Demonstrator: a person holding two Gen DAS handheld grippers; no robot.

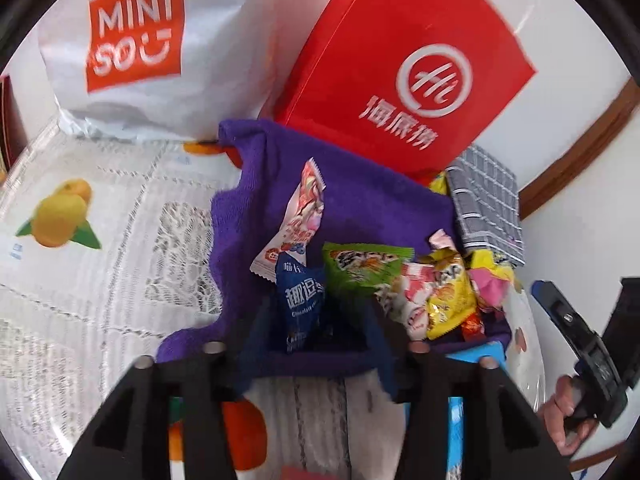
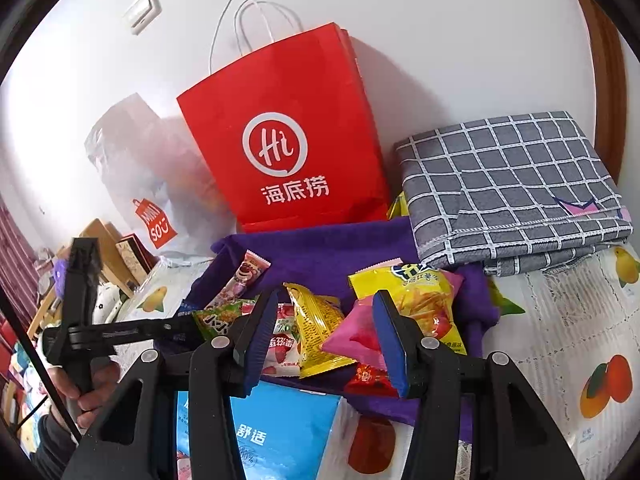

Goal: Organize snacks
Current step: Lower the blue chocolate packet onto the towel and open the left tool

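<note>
The left wrist view alone shows the white plastic bag (image 1: pixel 136 52) front-on, its orange panel reading "MINISO"; in the right wrist view that bag is a hazy shape at the left with only a small orange tag readable. The right wrist view alone shows the wall switch (image 2: pixel 142 10), the white cord handles of the red bag, stacked boxes (image 2: pixel 120 256) at the far left, and the whole folded grey checked cloth (image 2: pixel 516 188), of which the left view catches just a corner.

There are two carrier bags, one purple towel (image 1: pixel 360 200) and one checked cloth. The red paper bag (image 2: pixel 288 136) bears a white "Hi" circle and Chinese characters. The snacks lie in a loose pile on the towel, in front of the red bag: a pink-and-white candy stick (image 1: pixel 304 216), a dark blue packet (image 1: pixel 300 300) with white characters and small, partly readable English print, a green packet (image 1: pixel 360 268), two yellow packets (image 2: pixel 420 296) and a pink one (image 2: pixel 356 336), with more half hidden.

The left claw (image 1: pixel 320 316) is part open, with the blue packet standing between its fingers; whether the pads touch it I cannot tell. The right claw (image 2: pixel 324 340) is part open over the pile, gripping nothing. A light blue pack (image 2: pixel 280 432) lies under it.
</note>
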